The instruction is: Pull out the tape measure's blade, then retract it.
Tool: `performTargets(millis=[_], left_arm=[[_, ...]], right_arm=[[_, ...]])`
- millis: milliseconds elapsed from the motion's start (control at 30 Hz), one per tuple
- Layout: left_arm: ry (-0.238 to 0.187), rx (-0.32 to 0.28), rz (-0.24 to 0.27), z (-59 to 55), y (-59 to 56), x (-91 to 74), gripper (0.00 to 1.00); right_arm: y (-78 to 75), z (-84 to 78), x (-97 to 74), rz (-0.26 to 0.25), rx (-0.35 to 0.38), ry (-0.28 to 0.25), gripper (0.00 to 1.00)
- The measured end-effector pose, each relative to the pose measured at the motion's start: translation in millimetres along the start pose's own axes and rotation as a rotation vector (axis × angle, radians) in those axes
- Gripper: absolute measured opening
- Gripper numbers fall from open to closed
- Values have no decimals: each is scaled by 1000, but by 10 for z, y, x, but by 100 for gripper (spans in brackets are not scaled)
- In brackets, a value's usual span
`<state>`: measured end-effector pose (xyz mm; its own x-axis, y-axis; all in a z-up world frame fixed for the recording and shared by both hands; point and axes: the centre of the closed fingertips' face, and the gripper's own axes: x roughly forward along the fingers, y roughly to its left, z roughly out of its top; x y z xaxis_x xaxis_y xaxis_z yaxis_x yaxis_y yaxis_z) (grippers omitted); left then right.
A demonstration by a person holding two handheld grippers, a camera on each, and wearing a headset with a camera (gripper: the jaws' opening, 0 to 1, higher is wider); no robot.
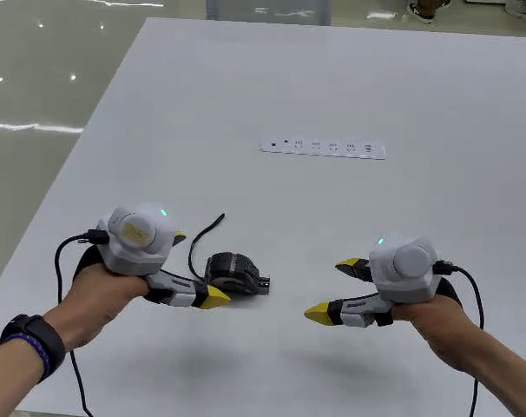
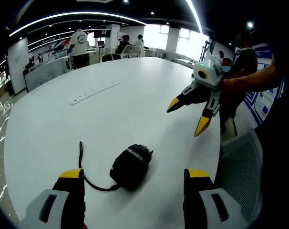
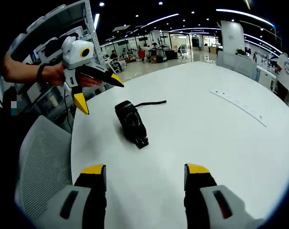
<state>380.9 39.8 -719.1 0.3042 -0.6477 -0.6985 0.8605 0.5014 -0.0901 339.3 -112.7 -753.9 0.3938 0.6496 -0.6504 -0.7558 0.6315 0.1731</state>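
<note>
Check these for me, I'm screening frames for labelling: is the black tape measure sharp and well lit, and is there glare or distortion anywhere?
Head view: the black tape measure is sharp, shadows on the white matte table are soft, glare streaks the glossy floor. Left gripper view: fisheye bends the table edge, windows blown out. Right gripper view: ceiling strips curve, tape measure crisp.

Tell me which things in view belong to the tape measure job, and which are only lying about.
For the job:
tape measure
left claw, open
right claw, open

Lying about:
power strip, further back on the table
mesh chair, beside the table
</note>
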Motion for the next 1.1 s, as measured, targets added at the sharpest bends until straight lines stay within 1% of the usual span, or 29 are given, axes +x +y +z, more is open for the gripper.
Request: performTargets(millis=[100,200,233,367,433,500,600,733,800,900,933,1033,1100], left_arm=[[2,3,-2,2,-5,10,81],[30,33,-24,-17,7,133,80],[58,56,-47,-63,22,266,80],[76,66,-61,-60,56,360,78],[96,90,-63,-67,57,384,78],[103,104,-66,-61,74,426,76],[114,128,-85,-49,64,482,72],[152,197,-111,-70,35,567,67],[163,226,-114,-64,35,602,64],[165,234,-140,-46,-10,675,61],[171,239,-149,-54,-25,692,60],[200,290,-157,-103,-33,742,57],[210,301,-167,-124,-56,757,54]], right_arm=[[-1,-1,9,1,-1,2,66],[-4,6,102,19,-23,19,65],[1,54,201,38,-43,28,65],[1,98,305,53,-69,46,64],[6,109,356,63,-79,53,64],[6,114,408,68,-88,62,63],[22,112,478,81,-104,76,63],[53,108,559,95,-133,98,62],[55,109,590,101,-140,104,61],[59,107,653,110,-144,113,60],[60,101,667,112,-146,118,60],[52,95,713,114,-157,127,59],[46,98,722,114,-157,128,58]])
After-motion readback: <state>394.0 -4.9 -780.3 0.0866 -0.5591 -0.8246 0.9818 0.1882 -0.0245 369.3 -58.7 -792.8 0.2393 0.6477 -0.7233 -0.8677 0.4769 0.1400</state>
